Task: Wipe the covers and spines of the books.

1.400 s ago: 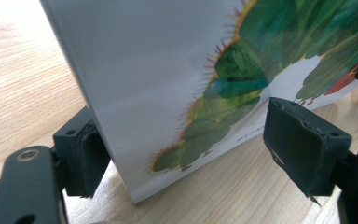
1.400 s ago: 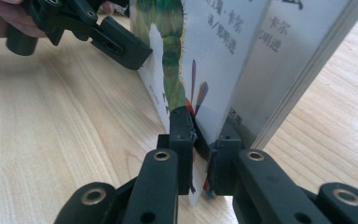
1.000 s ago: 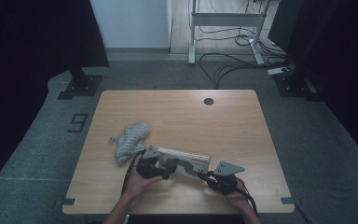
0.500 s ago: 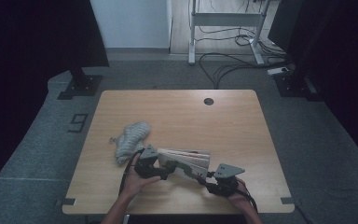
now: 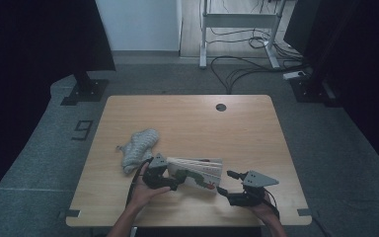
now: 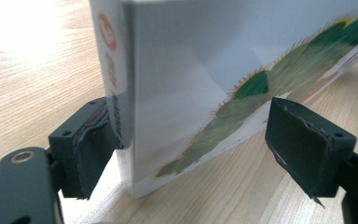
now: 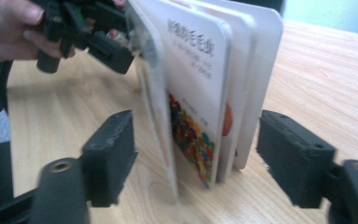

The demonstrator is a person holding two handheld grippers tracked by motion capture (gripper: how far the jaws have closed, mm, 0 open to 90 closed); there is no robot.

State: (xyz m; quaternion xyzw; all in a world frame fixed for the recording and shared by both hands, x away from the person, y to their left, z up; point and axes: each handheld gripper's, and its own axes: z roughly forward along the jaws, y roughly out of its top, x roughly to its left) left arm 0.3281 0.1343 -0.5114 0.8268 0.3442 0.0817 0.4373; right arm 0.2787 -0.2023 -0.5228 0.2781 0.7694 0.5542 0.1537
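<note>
Board book stood on its edge near the table's front, spine between the left gripper's wide jaws; right gripper had just been opening, pages fanned between unpressed pads; grey cloth nearby.

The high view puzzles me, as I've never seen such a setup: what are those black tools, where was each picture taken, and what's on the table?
A person sits at a wooden table with a hand-held two-jaw gripper in each hand; there is no robot. The high view looks down from above the person's side. The two close-ups come from cameras riding on the grippers, looking along their black jaws. On the table stand a picture book, upright with its pages fanned, and beside it lies a crumpled grey cloth. The left gripper straddles the book's spine end, with one pad touching it. The right gripper has just been opening its jaws; the pages stand between them, ungripped.
</note>
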